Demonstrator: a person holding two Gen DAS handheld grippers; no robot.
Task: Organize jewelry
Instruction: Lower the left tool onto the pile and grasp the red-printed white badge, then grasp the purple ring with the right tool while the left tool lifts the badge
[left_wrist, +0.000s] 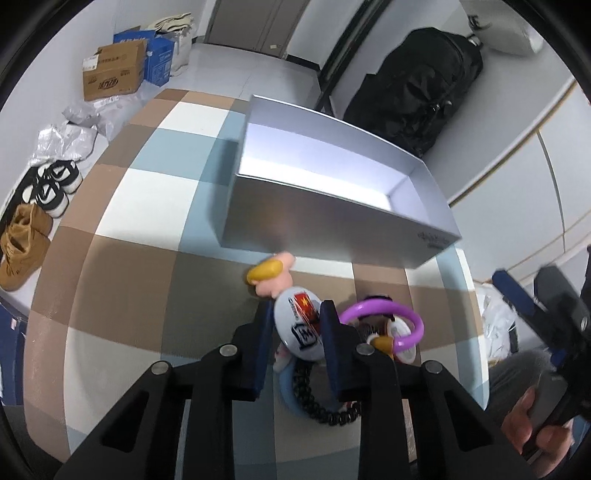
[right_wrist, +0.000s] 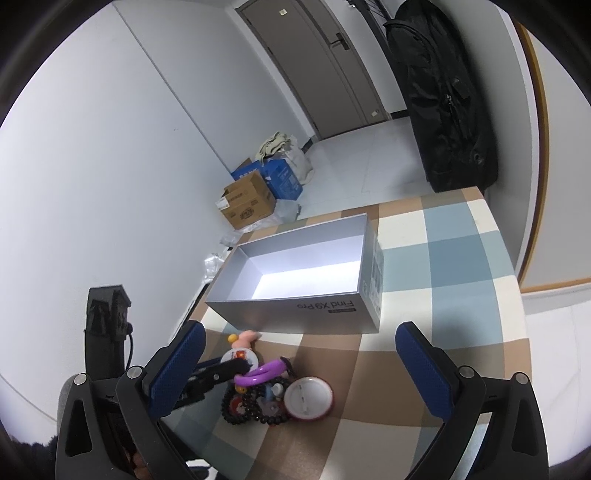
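A: Surface (left_wrist: 140, 206) first, then box (left_wrist: 332, 221), empty, ready for jewelry.
B: Left tool (left_wrist: 295, 325) pinches the badge (left_wrist: 299, 325) from the pile beside it; we see right tool (right_wrist: 299, 369) wide open, holding nothing.

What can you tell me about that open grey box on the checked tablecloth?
The grey box is a lidless cardboard phone carton, long and shallow, standing flat with its opening up. Its outside is matte silver-grey, its inside pale and, where visible, empty. One long side carries printed lettering, upside down in the right wrist view; a short end bears a label. Just before it lies a pink figure. No gripper touches it.
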